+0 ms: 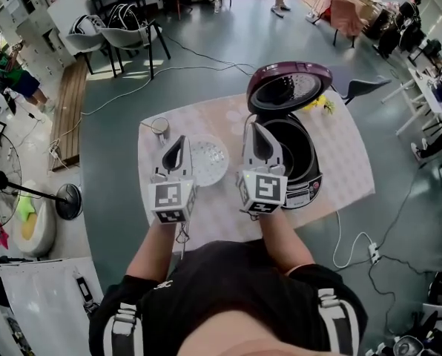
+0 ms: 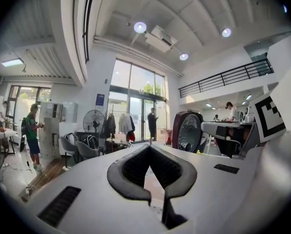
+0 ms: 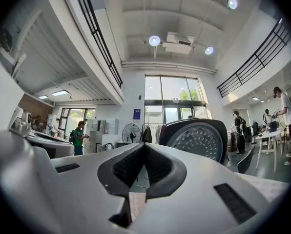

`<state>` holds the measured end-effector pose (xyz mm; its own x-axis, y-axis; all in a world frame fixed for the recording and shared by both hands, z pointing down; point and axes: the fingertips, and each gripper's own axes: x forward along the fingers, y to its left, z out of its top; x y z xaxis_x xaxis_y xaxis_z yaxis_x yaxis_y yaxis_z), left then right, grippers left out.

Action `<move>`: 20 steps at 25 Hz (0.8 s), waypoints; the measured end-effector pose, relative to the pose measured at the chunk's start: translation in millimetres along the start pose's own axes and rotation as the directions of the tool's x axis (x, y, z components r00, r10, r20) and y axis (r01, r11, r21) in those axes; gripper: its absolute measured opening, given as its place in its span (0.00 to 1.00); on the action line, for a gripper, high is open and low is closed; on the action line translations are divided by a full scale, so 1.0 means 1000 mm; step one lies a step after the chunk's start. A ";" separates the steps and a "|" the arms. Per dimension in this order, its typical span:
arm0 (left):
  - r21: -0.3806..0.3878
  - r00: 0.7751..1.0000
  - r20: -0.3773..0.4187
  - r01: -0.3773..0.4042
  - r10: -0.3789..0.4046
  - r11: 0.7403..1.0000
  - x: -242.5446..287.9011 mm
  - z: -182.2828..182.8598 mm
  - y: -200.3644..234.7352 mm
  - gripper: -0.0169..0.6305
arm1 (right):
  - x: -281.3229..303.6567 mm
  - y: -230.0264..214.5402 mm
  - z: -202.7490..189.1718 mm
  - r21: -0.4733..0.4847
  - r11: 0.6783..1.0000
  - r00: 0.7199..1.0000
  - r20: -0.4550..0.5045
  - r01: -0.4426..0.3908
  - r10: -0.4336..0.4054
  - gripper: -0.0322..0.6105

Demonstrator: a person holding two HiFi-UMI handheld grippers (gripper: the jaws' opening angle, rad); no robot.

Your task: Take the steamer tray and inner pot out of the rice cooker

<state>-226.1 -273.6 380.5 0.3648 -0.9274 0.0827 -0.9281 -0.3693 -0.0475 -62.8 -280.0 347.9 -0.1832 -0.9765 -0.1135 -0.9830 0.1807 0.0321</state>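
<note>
The maroon rice cooker stands on the right of the table with its lid swung up; its dark bowl is open, and I cannot tell whether the inner pot sits in it. The white perforated steamer tray lies flat on the cloth to the cooker's left. My left gripper hovers over the tray's left edge, shut and empty. My right gripper is above the cooker's left rim, shut and empty. Both point level across the room: the left gripper and right gripper each see the raised lid.
A small round cup sits near the table's far left corner. The cooker's cord runs to a power strip on the floor at right. A floor fan stands left of the table, chairs beyond it. People stand in the background.
</note>
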 end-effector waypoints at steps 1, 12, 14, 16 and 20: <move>0.004 1.000 0.001 0.001 -0.001 1.000 0.001 0.003 -0.011 0.03 | -0.005 -0.011 0.002 -0.004 1.000 1.000 0.001 0.003 -0.003 0.05; 0.002 1.000 0.004 -0.004 0.004 1.000 0.028 0.018 -0.094 0.03 | -0.024 -0.099 0.008 -0.002 1.000 1.000 -0.007 -0.018 0.018 0.05; 0.003 1.000 0.005 -0.007 0.007 1.000 0.035 0.022 -0.104 0.03 | -0.024 -0.116 0.009 -0.012 1.000 1.000 -0.004 -0.012 0.012 0.05; 0.006 1.000 0.004 -0.008 0.008 1.000 0.043 0.028 -0.114 0.03 | -0.023 -0.131 0.011 -0.018 1.000 1.000 0.001 -0.004 0.004 0.05; 0.010 1.000 -0.003 -0.003 0.003 1.000 0.055 0.029 -0.136 0.03 | -0.023 -0.159 0.010 -0.024 1.000 1.000 -0.010 -0.004 0.004 0.05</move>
<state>-78.0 -276.6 362.7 0.3616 -0.9284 0.0858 -0.9284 -0.3670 -0.0581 97.3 -284.8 335.0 -0.1870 -0.9769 -0.1036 -0.9817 0.1819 0.0564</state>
